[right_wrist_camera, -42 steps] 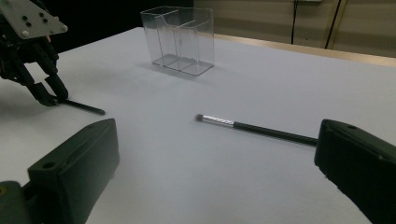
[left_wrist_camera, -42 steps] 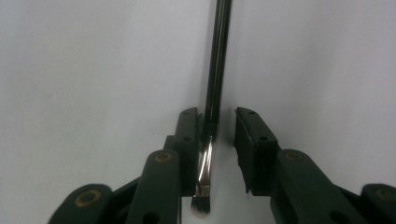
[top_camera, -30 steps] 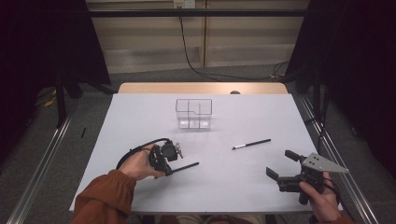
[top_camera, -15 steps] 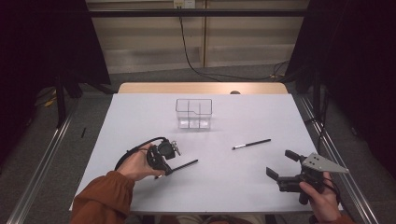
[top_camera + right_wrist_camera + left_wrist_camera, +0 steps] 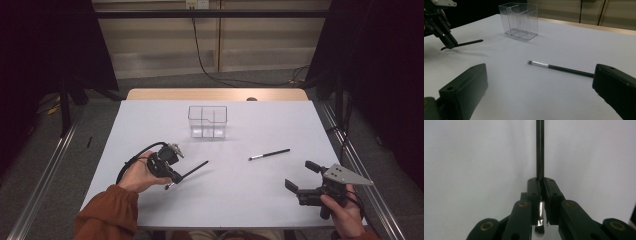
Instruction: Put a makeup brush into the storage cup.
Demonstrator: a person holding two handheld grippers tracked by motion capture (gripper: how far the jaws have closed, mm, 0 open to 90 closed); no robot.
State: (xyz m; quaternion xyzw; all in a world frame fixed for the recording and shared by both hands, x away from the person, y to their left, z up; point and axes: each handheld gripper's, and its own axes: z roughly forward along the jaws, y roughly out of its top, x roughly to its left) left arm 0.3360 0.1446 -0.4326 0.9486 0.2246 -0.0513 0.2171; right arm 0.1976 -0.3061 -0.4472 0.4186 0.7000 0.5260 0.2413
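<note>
L gripper [image 5: 541, 192] clamps brush [image 5: 539, 150], tip cut off, R gripper [image 5: 304, 180] wide, nothing between

High view looks down the table [image 5: 150, 125]; claw views sit low, close, perhaps both catching its white top.

Two makeup brushes, one clamped in the left gripper [image 5: 172, 176] as held brush [image 5: 194, 169], one loose brush [image 5: 269, 154] on the table [image 5: 260, 200], one clear divided organizer [image 5: 207, 121], two handheld grippers, second being the right gripper [image 5: 300, 176]
</note>
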